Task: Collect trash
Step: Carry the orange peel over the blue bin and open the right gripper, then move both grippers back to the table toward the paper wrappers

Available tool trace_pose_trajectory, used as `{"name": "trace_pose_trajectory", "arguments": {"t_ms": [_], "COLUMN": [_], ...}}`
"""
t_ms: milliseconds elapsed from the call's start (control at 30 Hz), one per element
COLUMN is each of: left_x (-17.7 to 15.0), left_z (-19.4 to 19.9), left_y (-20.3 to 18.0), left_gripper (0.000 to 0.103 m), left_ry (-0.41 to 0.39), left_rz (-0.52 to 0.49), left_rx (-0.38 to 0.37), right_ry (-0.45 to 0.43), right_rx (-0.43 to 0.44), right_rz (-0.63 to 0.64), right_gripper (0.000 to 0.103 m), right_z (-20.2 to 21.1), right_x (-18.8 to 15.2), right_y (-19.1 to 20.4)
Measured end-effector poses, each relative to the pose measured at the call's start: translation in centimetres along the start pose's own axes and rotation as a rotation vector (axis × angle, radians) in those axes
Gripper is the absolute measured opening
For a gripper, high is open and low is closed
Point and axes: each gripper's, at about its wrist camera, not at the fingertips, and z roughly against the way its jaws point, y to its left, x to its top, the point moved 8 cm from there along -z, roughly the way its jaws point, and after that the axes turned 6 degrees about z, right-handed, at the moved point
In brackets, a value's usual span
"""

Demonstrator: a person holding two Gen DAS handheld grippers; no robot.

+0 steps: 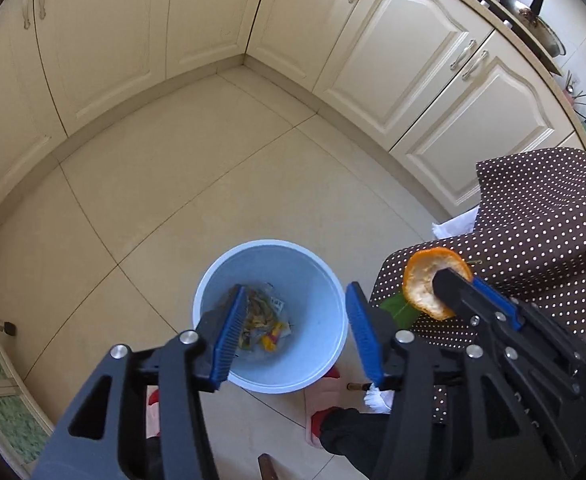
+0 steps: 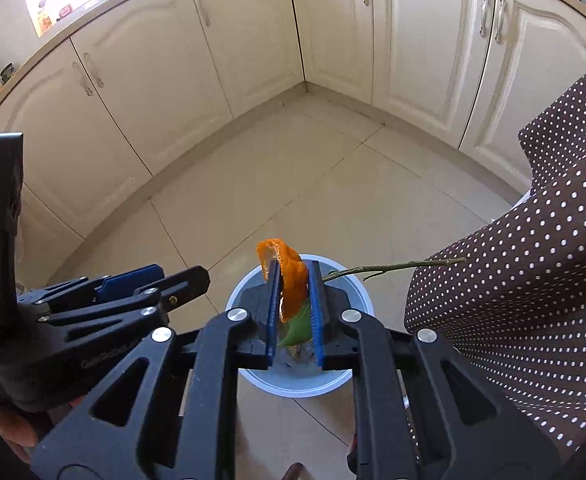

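Observation:
A light blue bin (image 1: 313, 280) stands on the tiled floor and holds several scraps of trash (image 1: 263, 318). My left gripper (image 1: 293, 300) is open and empty, right above the bin. My right gripper (image 2: 293, 276) is shut on an orange peel (image 2: 291, 276), together with a green leaf (image 2: 299, 328) and a thin twig (image 2: 393, 268) that sticks out to the right. It hangs over the bin (image 2: 349, 380). In the left wrist view the right gripper (image 1: 449, 280) holds the peel (image 1: 423, 280) just right of the bin.
A table with a brown polka-dot cloth (image 1: 541, 240) stands to the right of the bin (image 2: 533, 272). Cream kitchen cabinets (image 1: 197, 20) line the far walls and meet in a corner. Red slippers (image 1: 325, 416) show on the floor below the bin.

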Motion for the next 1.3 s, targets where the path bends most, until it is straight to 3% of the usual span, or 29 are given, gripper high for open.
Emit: {"name": "trace_pose_trajectory", "arguments": {"t_ms": [867,1300], "left_x": [0.1,0.0], "left_z": [0.8,3.7], "left_y": [2.4,-0.4], "left_gripper": [0.053,0.053], "left_ry": [-0.011,-0.061], "left_rz": [0.065,0.015], "left_rx": [0.012,-0.003], "right_ry": [-0.010,-0.051], "right_rx": [0.011,-0.029], "right_rz": [0.009,-0.002], "right_gripper": [0.015,0.015], "right_z": [-1.3,2.8], "right_x": [0.6,0.6], "right_y": [0.0,-0.8]}}
